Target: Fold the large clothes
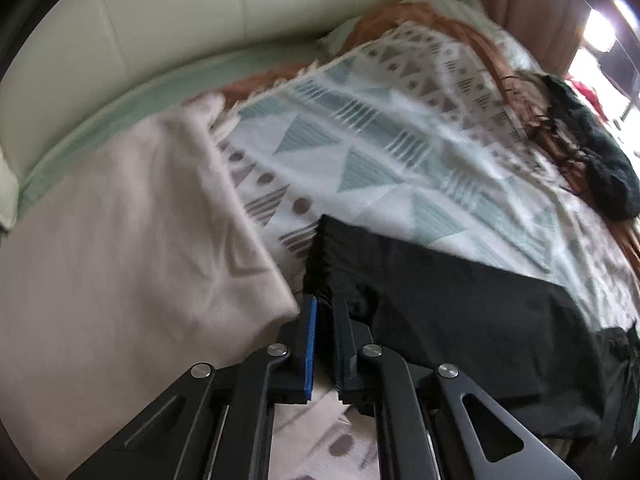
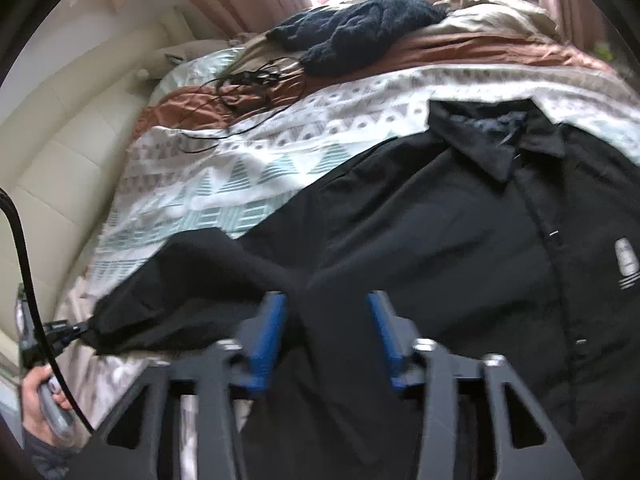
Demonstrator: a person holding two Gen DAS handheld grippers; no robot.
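The black jacket (image 2: 432, 240) lay spread across the patterned bedspread (image 2: 224, 168), collar toward one o'clock and one sleeve running out toward eight o'clock in my right wrist view. My left gripper (image 1: 325, 304) had pinched shut on that sleeve's cuff (image 1: 320, 268). My right gripper (image 2: 326, 304) sat over the jacket's body with fabric between its blue pads (image 2: 270, 332); they stood apart, and I could not tell whether they pressed it. A folded pale garment (image 1: 132, 248) lay at nine o'clock of the cuff. A dark knit (image 2: 352, 36) rested at twelve o'clock, well apart.
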